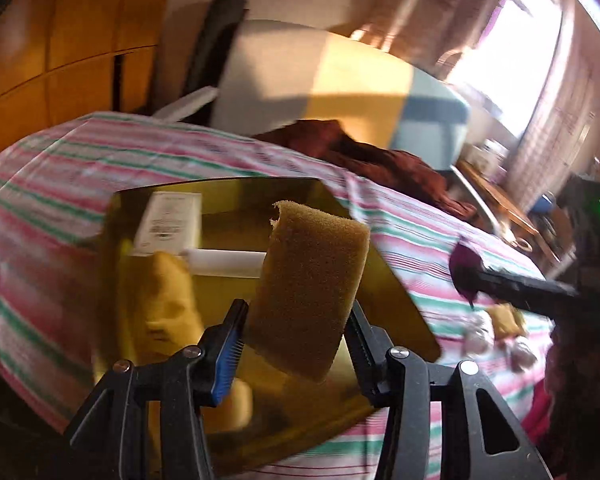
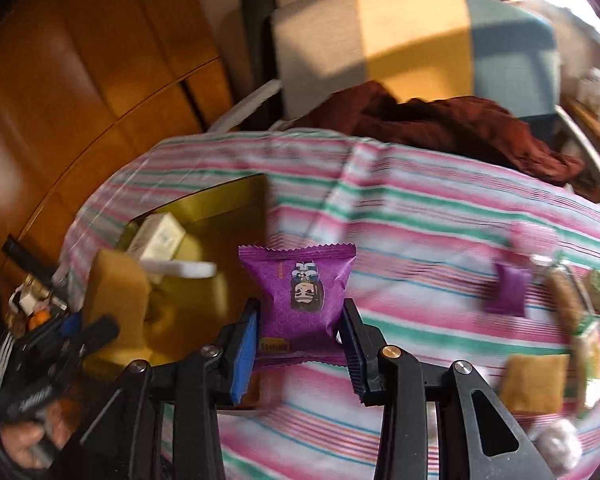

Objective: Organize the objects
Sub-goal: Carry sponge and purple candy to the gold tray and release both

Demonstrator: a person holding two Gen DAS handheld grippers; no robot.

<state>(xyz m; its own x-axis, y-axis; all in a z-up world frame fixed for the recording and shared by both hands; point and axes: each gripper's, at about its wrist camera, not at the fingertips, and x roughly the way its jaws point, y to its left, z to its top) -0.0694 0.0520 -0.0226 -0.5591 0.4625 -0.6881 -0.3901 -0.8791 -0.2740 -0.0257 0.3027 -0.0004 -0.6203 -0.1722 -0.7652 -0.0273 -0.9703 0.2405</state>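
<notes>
The left hand-held gripper (image 1: 298, 320) clamps a brown sponge (image 1: 310, 292) above the gold box (image 1: 384, 276). The right hand-held gripper (image 2: 300, 326) clamps a purple packet (image 2: 298, 300) over the striped cloth (image 2: 420, 216), right of the box.

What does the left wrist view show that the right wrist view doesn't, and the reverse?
Only the left wrist view shows the bright window. Only the right wrist view shows the loose snacks, such as the small purple packet and yellow packet. Both show the gold box, the sponge in the left hand-held gripper, and the purple packet in the right hand-held gripper.
</notes>
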